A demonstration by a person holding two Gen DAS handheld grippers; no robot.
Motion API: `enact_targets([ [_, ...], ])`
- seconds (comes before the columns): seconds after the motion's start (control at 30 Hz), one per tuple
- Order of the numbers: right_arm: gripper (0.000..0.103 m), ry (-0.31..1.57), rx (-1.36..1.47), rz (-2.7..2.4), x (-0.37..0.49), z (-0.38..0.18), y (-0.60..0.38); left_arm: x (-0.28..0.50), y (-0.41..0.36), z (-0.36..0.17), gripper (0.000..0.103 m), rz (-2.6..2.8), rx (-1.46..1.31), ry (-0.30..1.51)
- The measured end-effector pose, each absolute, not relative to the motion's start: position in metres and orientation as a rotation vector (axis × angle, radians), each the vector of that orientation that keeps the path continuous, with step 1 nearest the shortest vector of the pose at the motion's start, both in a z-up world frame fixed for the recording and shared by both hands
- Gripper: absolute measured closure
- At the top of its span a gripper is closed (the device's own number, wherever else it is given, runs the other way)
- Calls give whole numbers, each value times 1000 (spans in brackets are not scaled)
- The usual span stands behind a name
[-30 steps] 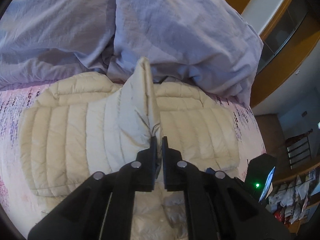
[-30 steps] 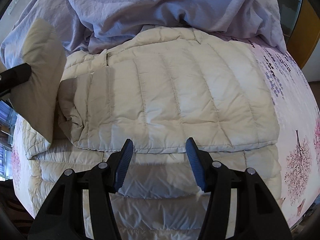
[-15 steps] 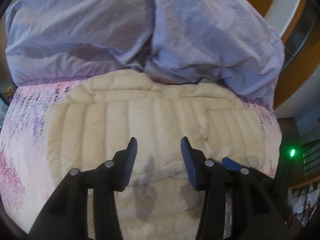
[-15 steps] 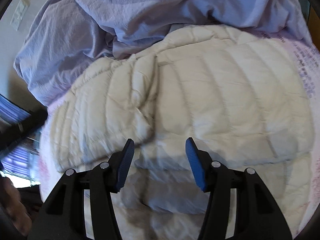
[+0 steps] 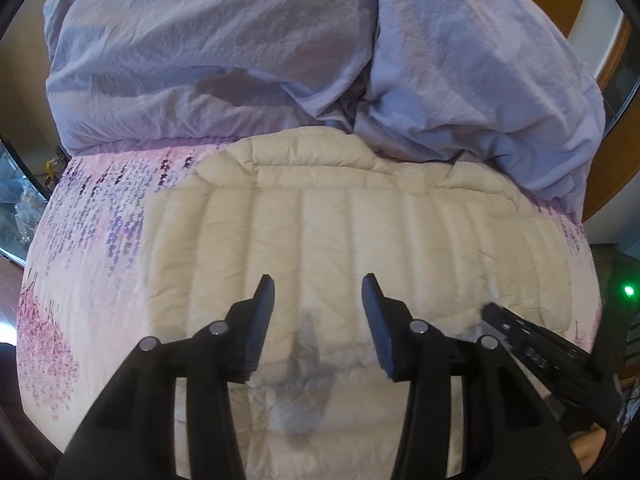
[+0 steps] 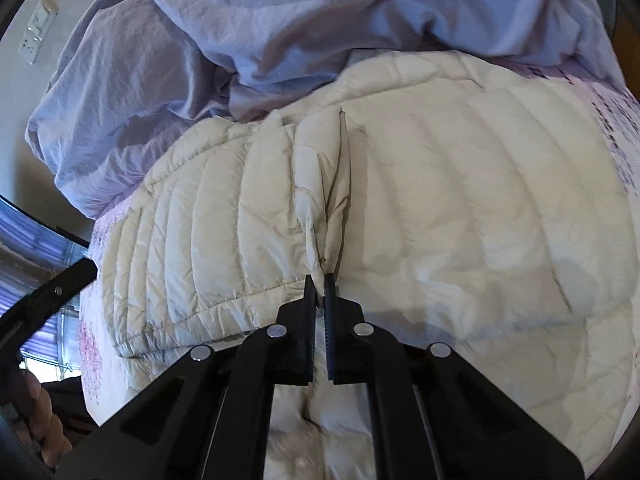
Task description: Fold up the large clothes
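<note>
A cream quilted puffer jacket (image 5: 340, 248) lies partly folded on the bed, with its folded layers running across both views. My left gripper (image 5: 318, 300) is open and empty, hovering just above the jacket's near folded edge. My right gripper (image 6: 319, 280) is shut on a pinched ridge of the jacket (image 6: 324, 184) at the folded edge and lifts it slightly. The right gripper also shows at the lower right of the left wrist view (image 5: 516, 332), touching the jacket.
A crumpled lilac duvet (image 5: 248, 52) is heaped behind the jacket, also in the right wrist view (image 6: 280, 20). The bed sheet (image 5: 92, 240) is pink with a purple flower print. A wooden frame (image 5: 608, 176) stands at the right, and a wall socket (image 6: 38, 28) at the upper left.
My left gripper let go of the jacket flap, which now lies flat, and stays open. My right gripper moved in and shut on the jacket's folded edge.
</note>
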State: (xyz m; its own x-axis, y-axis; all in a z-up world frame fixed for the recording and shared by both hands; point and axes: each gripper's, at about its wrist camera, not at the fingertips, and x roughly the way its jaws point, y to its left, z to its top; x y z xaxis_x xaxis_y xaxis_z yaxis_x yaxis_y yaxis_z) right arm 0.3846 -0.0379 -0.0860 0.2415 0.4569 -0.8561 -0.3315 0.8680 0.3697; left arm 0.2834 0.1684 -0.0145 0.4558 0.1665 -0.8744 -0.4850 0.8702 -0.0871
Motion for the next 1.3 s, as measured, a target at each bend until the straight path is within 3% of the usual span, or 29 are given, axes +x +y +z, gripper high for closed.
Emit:
enact_targets([
  [0.4,98,1223,5,466,371,-100,-46,278,191,-59,57,494,-336,1135],
  [0.5,80,1160,-4,451,371,-85,-48,274,198,-65,57,513,-332,1148],
  [0.57,73,1100,-18,443,372,-73,-48,272,203,-68,57,524,-334,1154],
  [0.77,73,1063,-49,502,376,-65,-26,273,209,-75,57,537,-340,1167],
  [1.0,74,1207,-165,508,378,-114,-5,276,212,-88,54,543,-354,1191],
  [1.13,73,1210,-162,533,379,-105,-7,270,212,-85,54,534,-370,1179],
  [1.23,64,1200,-130,553,377,-91,-21,255,210,-76,54,507,-378,1161],
  [1.3,48,1182,-113,561,371,-80,-36,240,209,-70,49,496,-369,1148],
])
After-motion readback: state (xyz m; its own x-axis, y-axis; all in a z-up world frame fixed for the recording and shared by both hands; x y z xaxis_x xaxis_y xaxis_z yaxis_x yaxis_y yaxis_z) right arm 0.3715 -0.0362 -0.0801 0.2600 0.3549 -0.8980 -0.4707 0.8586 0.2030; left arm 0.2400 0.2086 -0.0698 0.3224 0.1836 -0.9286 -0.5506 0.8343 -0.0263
